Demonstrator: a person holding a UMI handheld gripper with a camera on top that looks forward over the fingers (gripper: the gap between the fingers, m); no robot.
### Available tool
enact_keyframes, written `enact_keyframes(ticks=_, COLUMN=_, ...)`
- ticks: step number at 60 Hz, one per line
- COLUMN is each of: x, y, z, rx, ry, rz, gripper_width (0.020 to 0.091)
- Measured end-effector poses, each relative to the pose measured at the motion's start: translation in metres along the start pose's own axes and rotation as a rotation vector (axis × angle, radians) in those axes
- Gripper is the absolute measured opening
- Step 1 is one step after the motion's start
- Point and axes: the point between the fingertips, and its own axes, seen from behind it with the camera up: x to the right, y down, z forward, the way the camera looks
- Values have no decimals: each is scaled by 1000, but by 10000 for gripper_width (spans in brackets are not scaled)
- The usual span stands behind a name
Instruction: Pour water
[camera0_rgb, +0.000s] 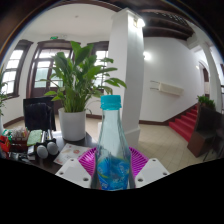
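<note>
One clear bottle (111, 145) with a blue cap stands between the spread fingers of your hand-held gripper (111, 172), pads not visibly pressing it; judge it thin-walled, slippery and sloshy, so pinch the labelled mid-body, not the narrow neck.

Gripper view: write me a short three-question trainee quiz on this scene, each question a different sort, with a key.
1. True or false: the clear plastic water bottle with a blue label stands between the gripper fingers.
2. Multiple choice: the bottle's cap is A) red, B) light blue, C) missing.
3. Short answer: what stands in the white pot to the left beyond the bottle?

Key:
1. True; the fingers with pink pads flank it, though whether they press on it cannot be told.
2. B
3. A leafy green plant.
</note>
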Motion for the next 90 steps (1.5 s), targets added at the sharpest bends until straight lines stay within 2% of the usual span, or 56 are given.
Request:
enact_keyframes(ticks=4, x=0, y=20, z=4, rx=-21, ry=0, rz=25, gripper_width=438)
enact_keyframes(ticks=5, x=1, y=27, z=4, rx=-31, ry=0, rz=31, gripper_width=463)
enact_keyframes(ticks=7, x=2, y=21, z=4, rx=12, ry=2, rz=52, gripper_width=445)
enact_keyframes(ticks=14, x=4, y=26, z=-1, rx=-20, ry=-9, rz=83, gripper_width=441)
enact_keyframes(ticks=25, x=8, y=27, z=-4, rx=18, ry=-9, rz=129, gripper_width=555)
enact_keyframes(ticks=26, x=9, y=30, z=-5, rx=6, ry=-11, rz=137, gripper_width=571)
enact_keyframes(ticks=29, x=3, y=44, z=0, rx=-62, ry=-23, rz=153, gripper_width=708)
enact_keyframes(ticks=31, x=-2, y=51, z=-3, rx=-92, ry=-41, rz=152, gripper_width=768)
enact_keyframes(ticks=34, x=-2, y=56, z=-6, rx=-100, ry=-60, rz=136, gripper_width=819)
enact_keyframes(ticks=39, x=2, y=54, z=-22, rx=-87, ry=-63, rz=101, gripper_width=817)
enact_keyframes(ticks=51, x=-1, y=63, z=-92, rx=-111, ry=-97, rz=94, gripper_width=817)
enact_keyframes(ticks=59, x=-6, y=39, z=-155, rx=-77, ry=-156, rz=86, gripper_width=815)
enact_keyframes(ticks=73, x=-57, y=-11, z=-254, rx=-38, ry=-346, rz=43, gripper_width=812)
enact_keyframes(ticks=90, x=-122, y=-26, z=-340, rx=-14, ry=-524, rz=12, gripper_width=813)
